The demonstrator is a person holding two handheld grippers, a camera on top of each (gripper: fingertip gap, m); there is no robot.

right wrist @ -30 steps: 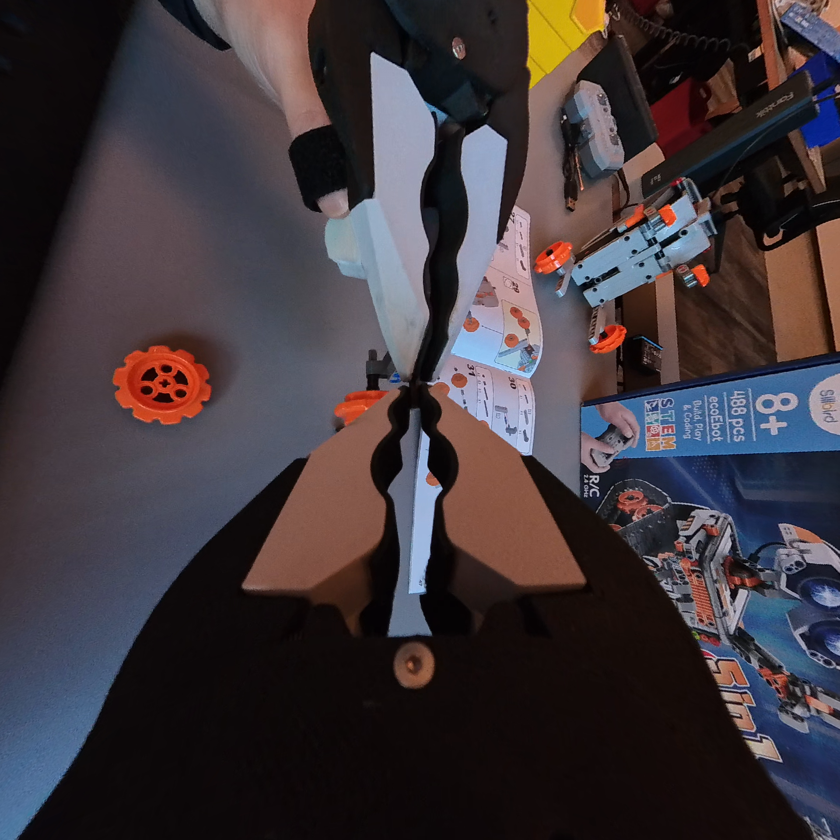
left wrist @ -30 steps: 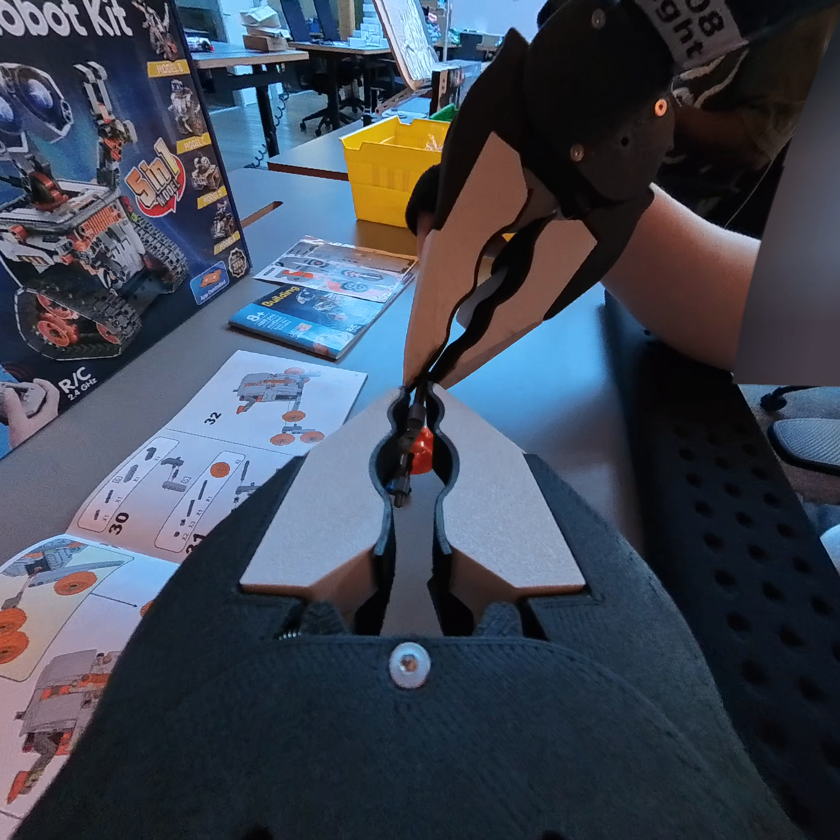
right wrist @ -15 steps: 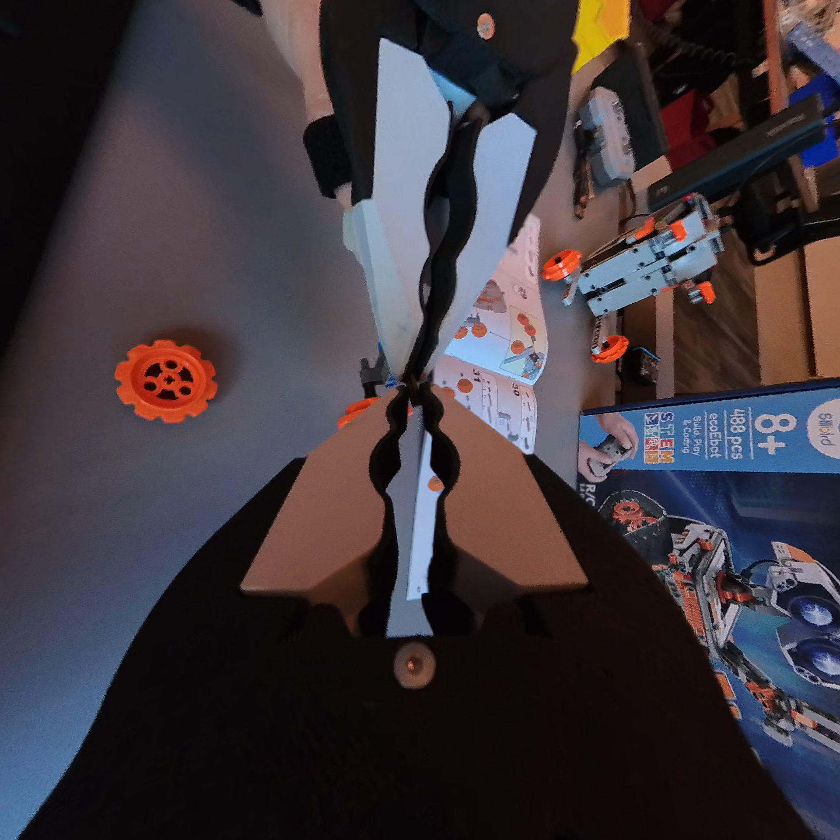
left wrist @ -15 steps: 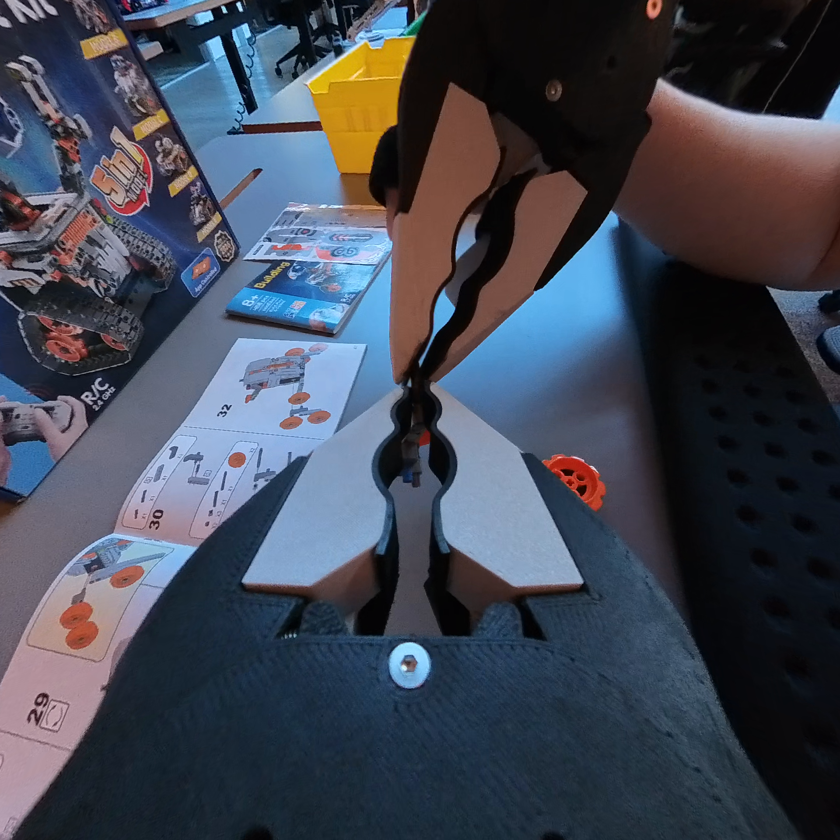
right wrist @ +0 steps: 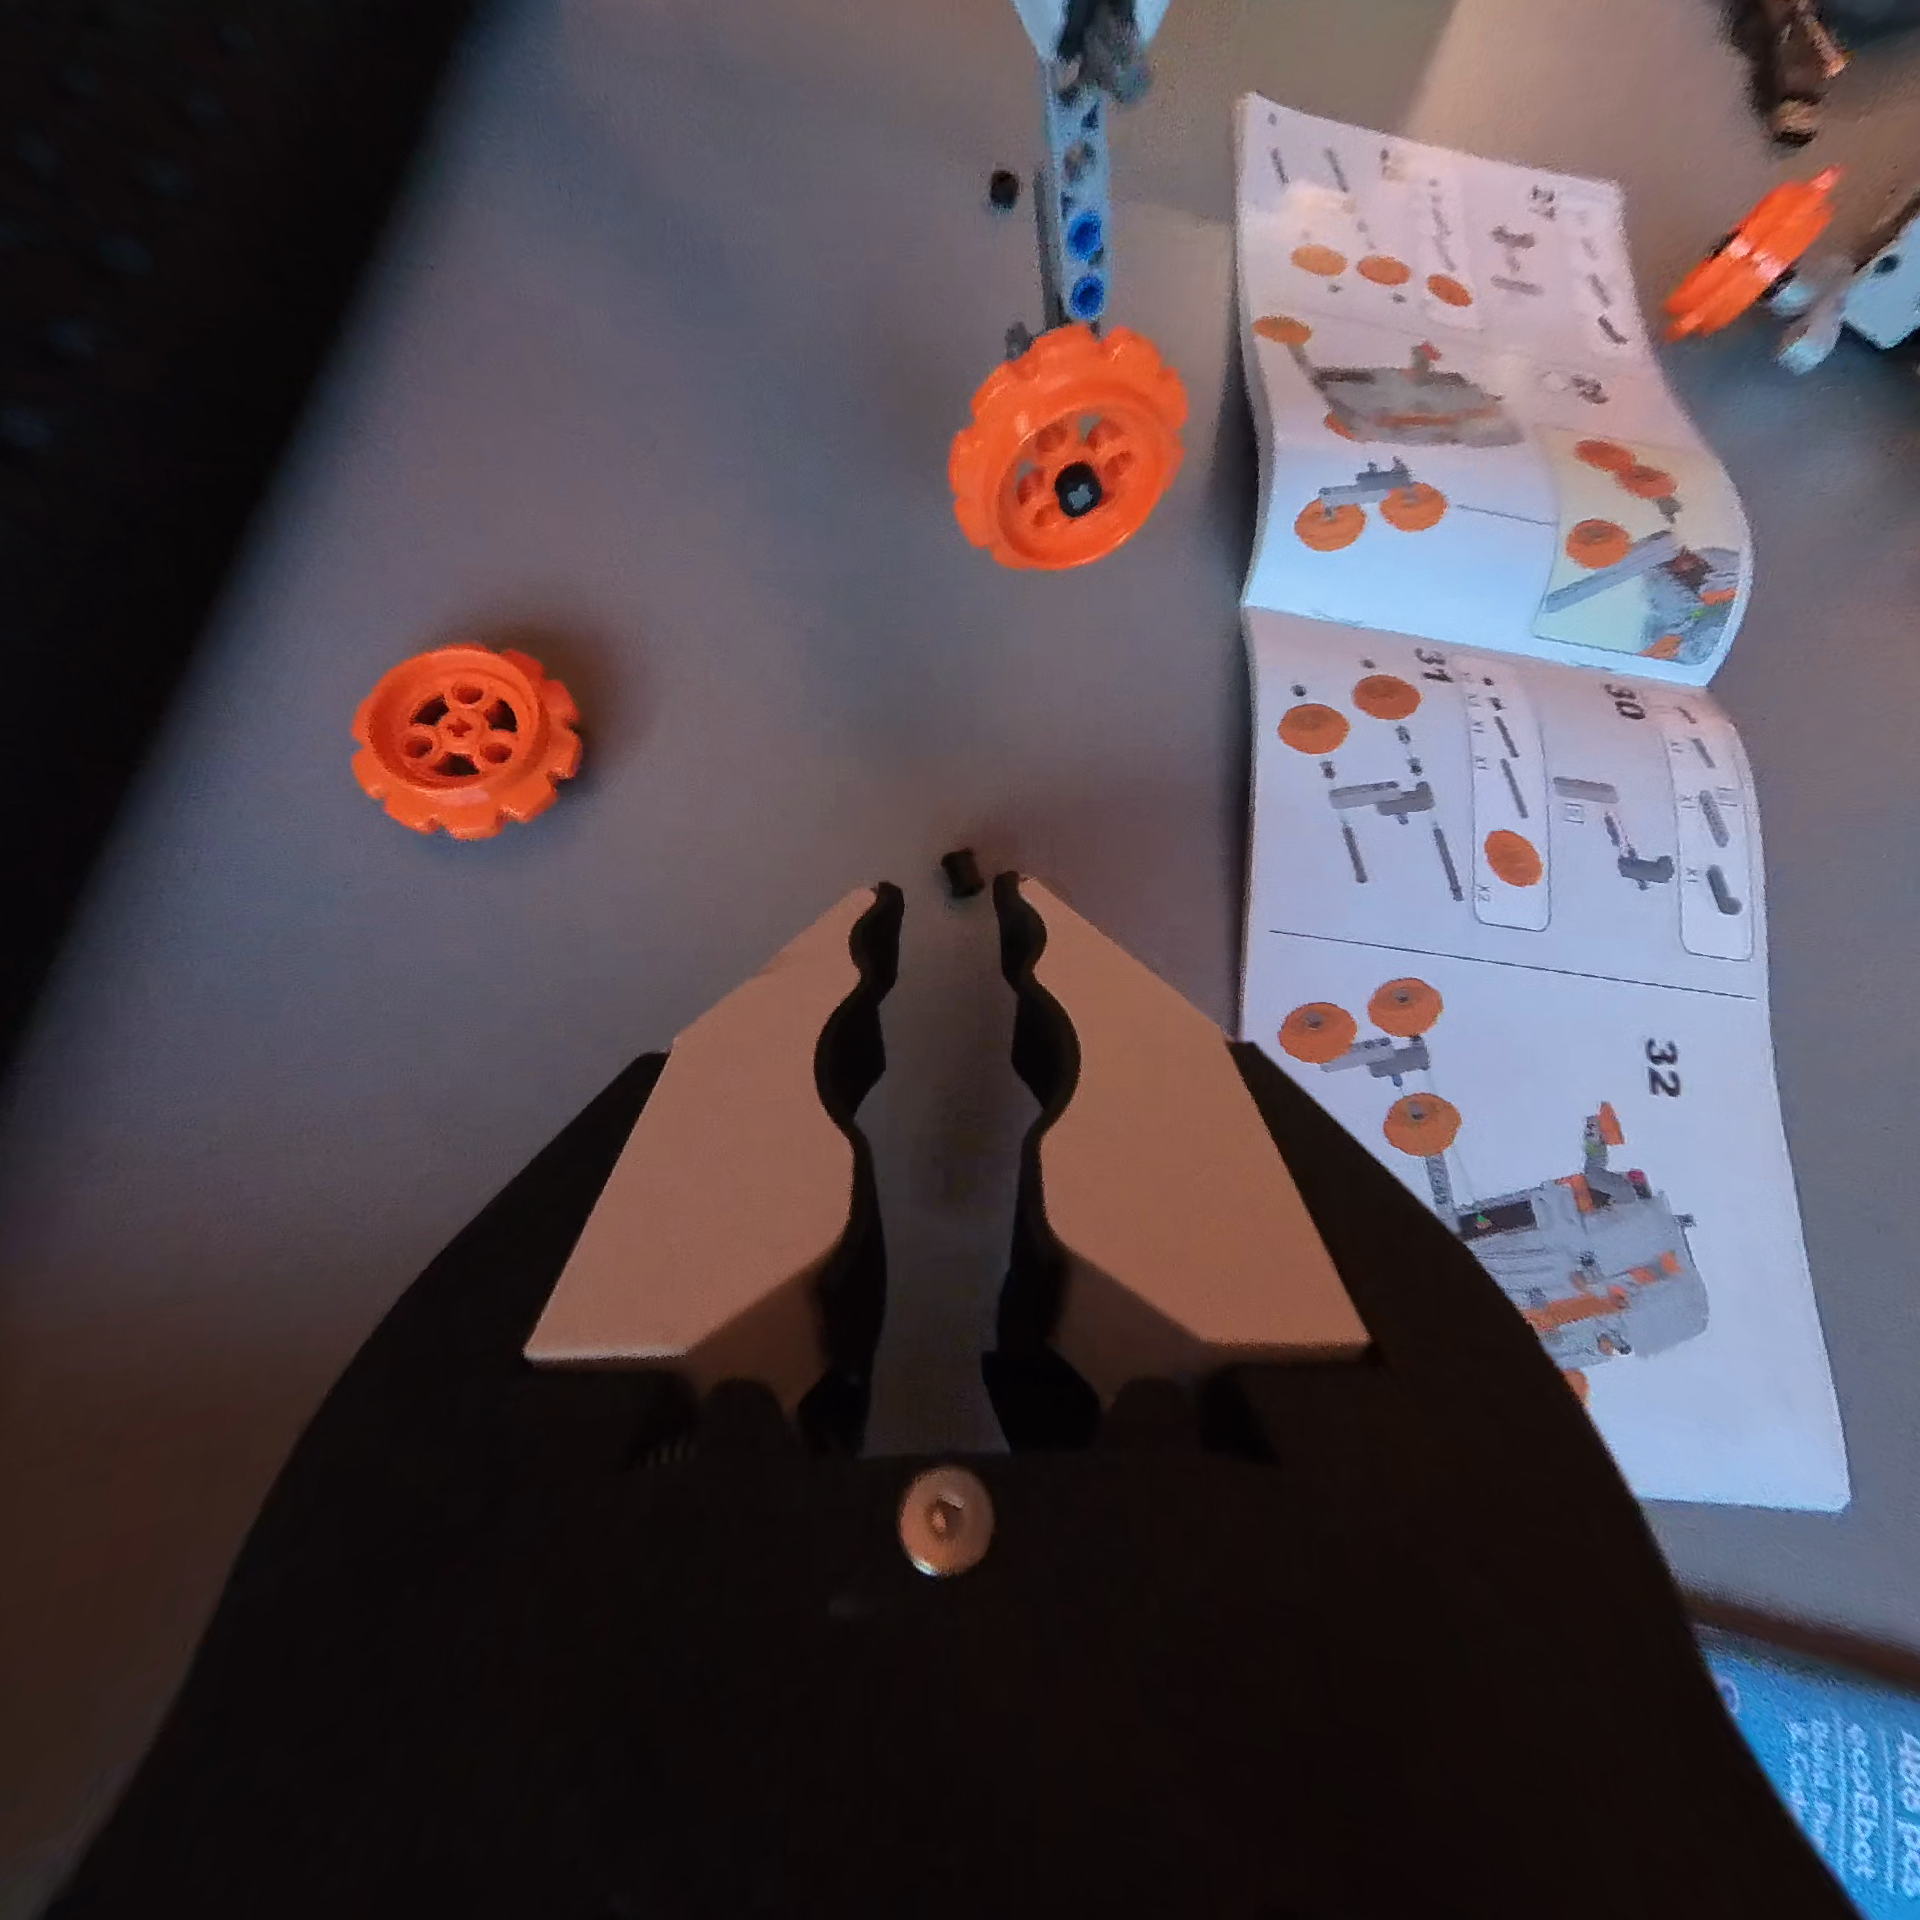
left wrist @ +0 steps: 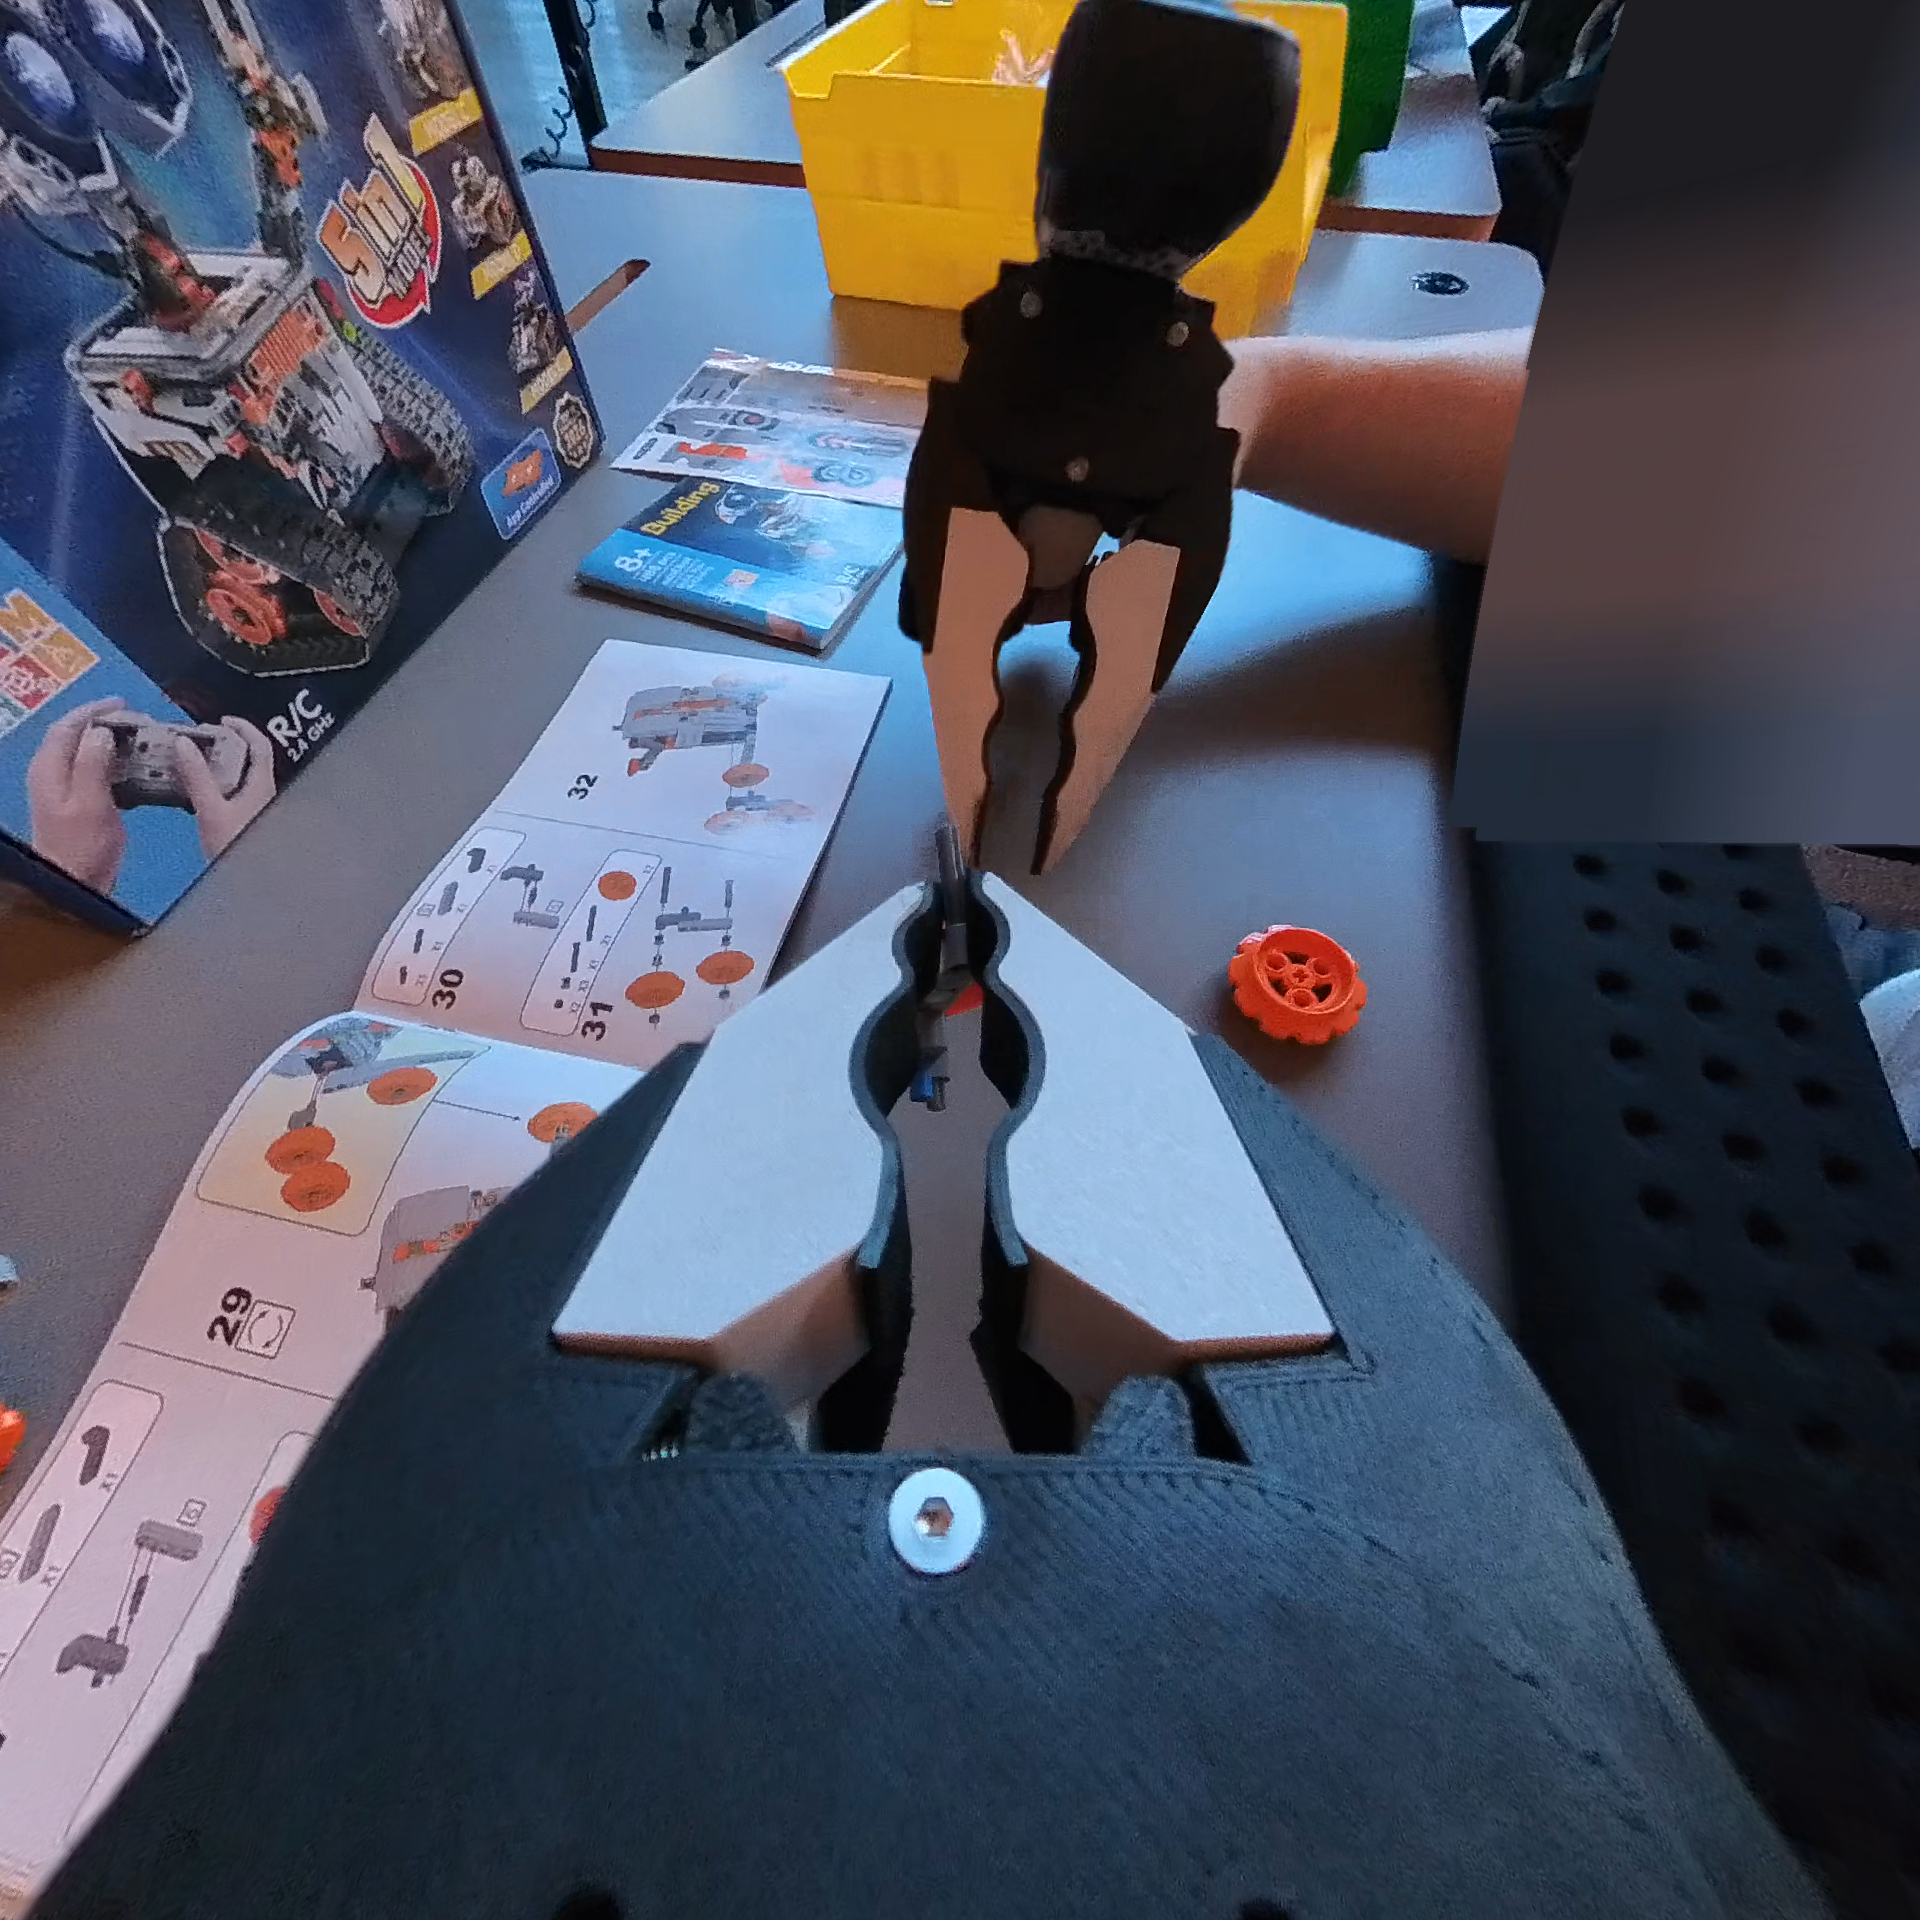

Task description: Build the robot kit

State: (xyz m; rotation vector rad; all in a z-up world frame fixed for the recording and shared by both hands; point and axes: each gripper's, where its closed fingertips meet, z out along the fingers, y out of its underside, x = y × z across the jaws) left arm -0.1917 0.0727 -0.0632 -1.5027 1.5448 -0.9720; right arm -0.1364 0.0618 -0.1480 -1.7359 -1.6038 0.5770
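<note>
Held assembly (left wrist: 943, 977): mostly hidden between the fingers of the left gripper (left wrist: 948, 891) in the left wrist view; only a dark axle tip and slivers of orange and blue show.
Left gripper, right wrist view: cut off by the top edge; only the fingertips (right wrist: 1042, 23) show, clamped on the grey beam (right wrist: 1078, 197).
Grey and orange model (right wrist: 1808, 281): blurred and cut by the right edge.
Small black part (right wrist: 961, 875): too small to identify, at the parted tips of the right gripper (right wrist: 945, 891).
Instruction booklet (left wrist: 499, 1039): lower pages covered by the left gripper's body.
Kit box (left wrist: 208, 416): cropped at the left and top.
</note>
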